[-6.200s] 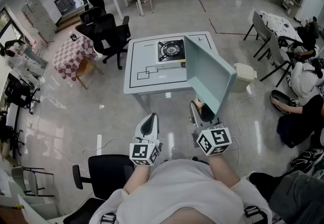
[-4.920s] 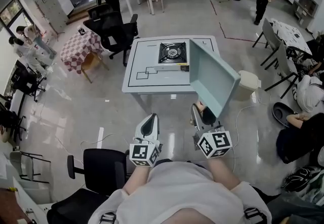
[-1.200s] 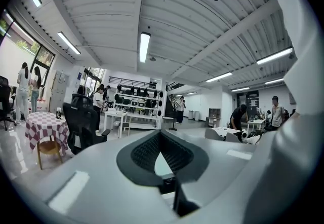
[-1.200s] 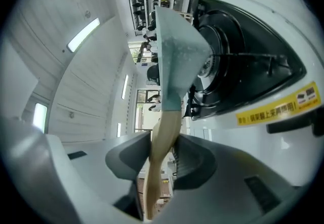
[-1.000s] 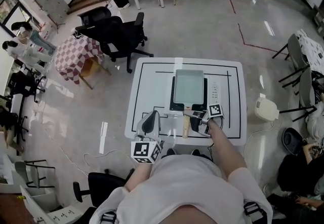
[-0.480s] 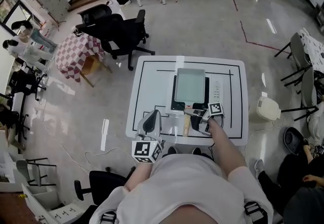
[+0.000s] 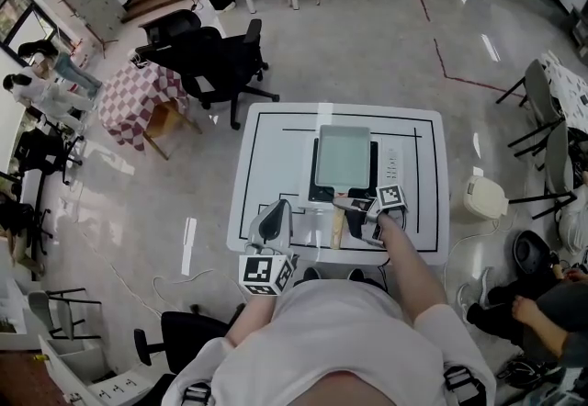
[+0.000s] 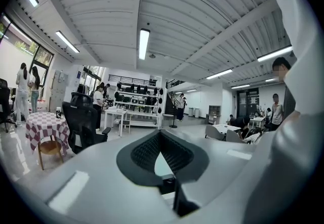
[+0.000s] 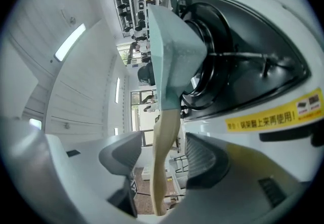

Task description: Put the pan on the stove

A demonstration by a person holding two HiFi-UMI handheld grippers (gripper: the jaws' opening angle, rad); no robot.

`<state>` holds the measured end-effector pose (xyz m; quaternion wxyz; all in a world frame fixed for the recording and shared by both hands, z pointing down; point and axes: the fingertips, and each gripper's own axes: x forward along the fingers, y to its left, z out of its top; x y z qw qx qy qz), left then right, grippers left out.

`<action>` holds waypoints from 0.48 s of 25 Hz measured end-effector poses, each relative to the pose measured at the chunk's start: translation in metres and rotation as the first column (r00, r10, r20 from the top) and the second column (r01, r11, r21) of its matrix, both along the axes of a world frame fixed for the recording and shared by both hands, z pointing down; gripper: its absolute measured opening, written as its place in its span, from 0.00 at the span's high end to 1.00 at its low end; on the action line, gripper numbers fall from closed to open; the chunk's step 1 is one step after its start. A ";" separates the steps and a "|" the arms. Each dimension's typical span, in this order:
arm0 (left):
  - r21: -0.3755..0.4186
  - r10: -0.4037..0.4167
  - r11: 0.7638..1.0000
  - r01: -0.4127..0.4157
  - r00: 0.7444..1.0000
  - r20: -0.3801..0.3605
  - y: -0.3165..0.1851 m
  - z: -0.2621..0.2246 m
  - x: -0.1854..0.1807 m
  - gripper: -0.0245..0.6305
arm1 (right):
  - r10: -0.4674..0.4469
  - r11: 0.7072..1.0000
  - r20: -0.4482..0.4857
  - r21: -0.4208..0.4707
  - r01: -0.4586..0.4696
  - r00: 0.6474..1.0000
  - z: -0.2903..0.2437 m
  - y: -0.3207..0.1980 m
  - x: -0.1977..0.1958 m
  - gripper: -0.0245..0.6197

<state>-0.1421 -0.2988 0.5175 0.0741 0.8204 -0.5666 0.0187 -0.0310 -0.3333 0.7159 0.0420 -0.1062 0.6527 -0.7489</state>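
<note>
A pale blue-green rectangular pan (image 7: 342, 154) lies flat on the portable gas stove (image 7: 390, 167) in the middle of the white table (image 7: 276, 152). Its wooden handle (image 7: 336, 229) points toward me. My right gripper (image 7: 353, 211) is at that handle. In the right gripper view the handle (image 9: 163, 157) runs between the jaws with a gap on each side, and the jaws are opening; the pan (image 9: 172, 50) and the stove (image 9: 243, 66) fill the view ahead. My left gripper (image 7: 273, 211) hovers at the table's near edge, shut (image 8: 161, 136) and holding nothing.
Black lines mark rectangles on the table. Black office chairs (image 7: 207, 60) and a checkered small table (image 7: 133, 101) stand beyond on the left. A white bin-like object (image 7: 483, 198) sits on the floor to the right. People are at the room's edges.
Several seconds ago my right gripper carried the pan tilted in the air, short of the table. Now it lies flat on the stove. Over the last second nothing visibly shifts.
</note>
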 end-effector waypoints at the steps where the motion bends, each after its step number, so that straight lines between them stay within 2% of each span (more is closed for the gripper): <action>1: 0.000 0.002 1.000 -0.002 1.000 0.000 0.000 0.000 0.001 0.95 | -0.004 1.000 -0.006 0.004 0.004 1.000 0.001 0.001 0.001 0.58; 7: 0.001 0.007 1.000 -0.007 1.000 -0.004 0.001 0.000 0.002 0.95 | 0.023 0.997 -0.117 0.077 -0.014 0.993 -0.016 0.010 0.024 0.58; 10: 0.005 0.008 1.000 -0.008 1.000 0.001 0.001 -0.001 0.001 0.95 | 0.052 0.984 -0.204 0.178 -0.015 0.978 -0.031 0.012 0.040 0.58; 12: 0.005 0.010 1.000 -0.010 1.000 0.000 0.001 0.001 0.002 0.95 | 0.076 0.965 -0.283 0.261 0.000 0.956 -0.043 0.014 0.051 0.58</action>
